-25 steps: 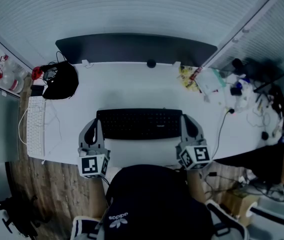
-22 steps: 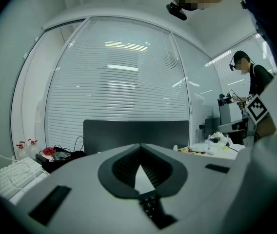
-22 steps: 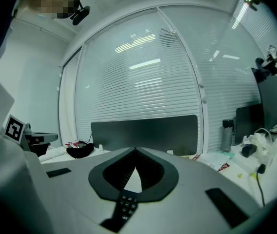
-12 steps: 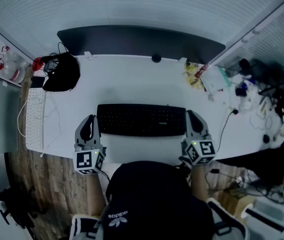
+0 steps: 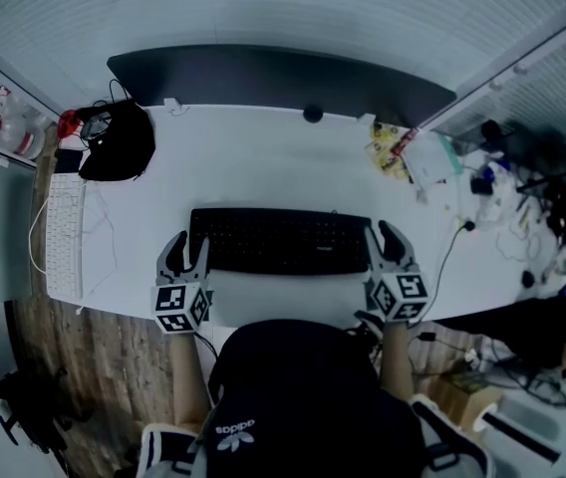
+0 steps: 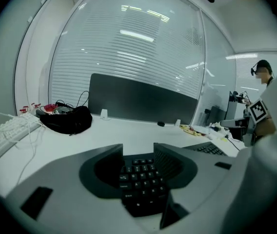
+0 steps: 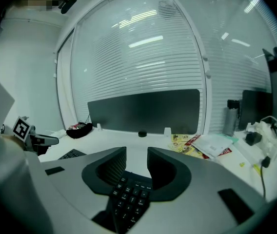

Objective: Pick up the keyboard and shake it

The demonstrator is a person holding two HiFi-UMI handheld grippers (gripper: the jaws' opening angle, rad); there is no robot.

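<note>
Along the front edge of the desk [image 5: 263, 162] lies the keyboard [image 5: 278, 240], open white top beyond, its ends between the opening jaws of left gripper [image 5: 190, 247] and right gripper [image 5: 383, 240].

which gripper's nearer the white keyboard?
Left: left gripper at the black keyboard, on the end beside the white keyboard; right gripper, the opposite end. Both jaws opening, that keyboard between them.

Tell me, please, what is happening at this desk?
A person holds the left gripper and the right gripper at the two ends of a black keyboard lying on the white desk. The jaws of both are opening, with a keyboard end between each pair, not clamped. The keyboard is not yet lifted.
</note>
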